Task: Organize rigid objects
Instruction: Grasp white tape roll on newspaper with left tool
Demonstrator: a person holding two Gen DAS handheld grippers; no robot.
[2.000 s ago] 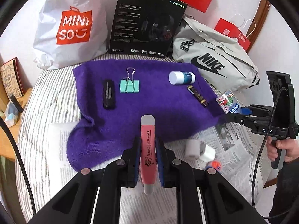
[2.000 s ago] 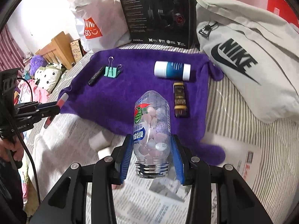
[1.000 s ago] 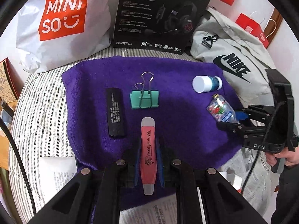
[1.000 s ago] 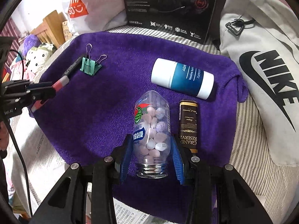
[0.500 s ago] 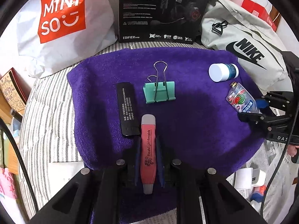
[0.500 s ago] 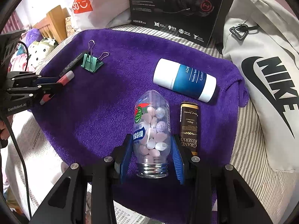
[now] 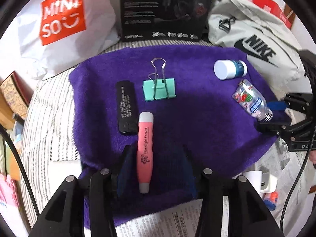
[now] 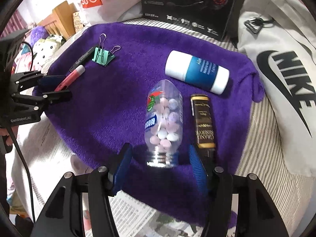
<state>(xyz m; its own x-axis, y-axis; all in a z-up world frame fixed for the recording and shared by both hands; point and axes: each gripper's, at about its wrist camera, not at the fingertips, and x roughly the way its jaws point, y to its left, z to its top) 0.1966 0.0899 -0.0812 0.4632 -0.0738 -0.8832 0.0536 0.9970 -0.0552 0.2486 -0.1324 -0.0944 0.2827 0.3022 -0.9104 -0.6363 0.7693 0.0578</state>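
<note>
A purple cloth (image 7: 197, 118) (image 8: 118, 98) lies on the striped bed. My left gripper (image 7: 155, 169) is open, its jaws apart around a pink marker (image 7: 145, 150) that lies on the cloth next to a black bar (image 7: 126, 106) and a green binder clip (image 7: 159, 90). My right gripper (image 8: 160, 167) is open around a clear bottle of tablets (image 8: 164, 126), which lies on the cloth beside a brown box (image 8: 203, 120) and a blue-and-white tube (image 8: 197, 72). In the right wrist view the marker (image 8: 70, 78) and left gripper (image 8: 53, 88) show at the left.
A Miniso bag (image 7: 61, 25), a black headset box (image 7: 164, 9) and a grey Nike bag (image 7: 254, 37) line the back. Newspaper (image 7: 177, 223) lies in front of the cloth, with small white and orange items (image 7: 264, 183) at the right.
Both grippers have opened. The pink marker and the tablet bottle now lie free on the purple cloth between the spread jaws.
</note>
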